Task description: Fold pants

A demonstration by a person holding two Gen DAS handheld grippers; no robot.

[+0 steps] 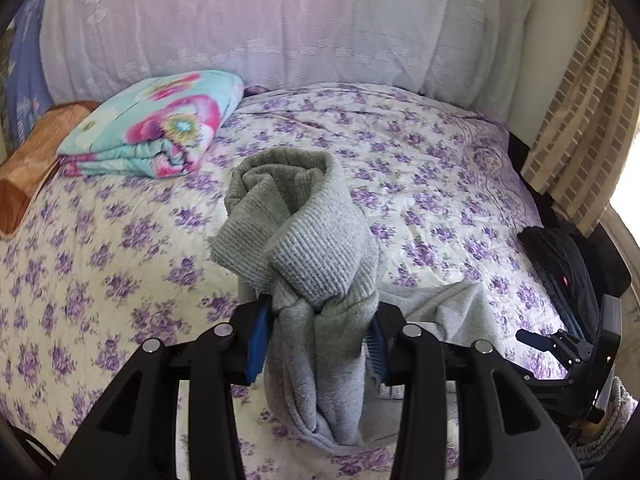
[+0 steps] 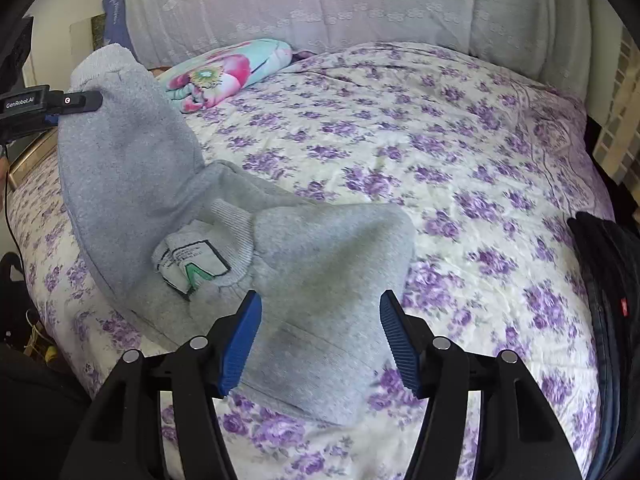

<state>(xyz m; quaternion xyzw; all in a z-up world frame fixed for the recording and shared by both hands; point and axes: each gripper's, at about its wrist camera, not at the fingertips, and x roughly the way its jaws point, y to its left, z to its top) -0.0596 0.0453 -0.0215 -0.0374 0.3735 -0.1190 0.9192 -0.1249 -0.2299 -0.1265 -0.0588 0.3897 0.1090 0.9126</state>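
Grey sweatpants (image 1: 304, 240) lie partly on the purple-flowered bedspread (image 1: 440, 160). My left gripper (image 1: 320, 340) is shut on a bunched part of them, and a ribbed end stands up above its blue pads. In the right wrist view that gripper (image 2: 86, 100) holds one end of the pants (image 2: 328, 264) raised at the far left. My right gripper (image 2: 322, 336) is open; the grey cloth lies between and under its blue pads (image 2: 244, 340), which do not press on it. A white label (image 2: 192, 264) shows in the ribbed waistband. The right gripper (image 1: 528, 338) also appears low at the right of the left wrist view.
A folded floral blanket (image 1: 160, 124) and a brown cushion (image 1: 32, 168) sit at the bed's far left. A long white pillow (image 1: 280, 20) runs along the head of the bed. A dark garment (image 2: 608, 288) lies on the right edge, with a tan checked curtain (image 1: 580, 120) behind.
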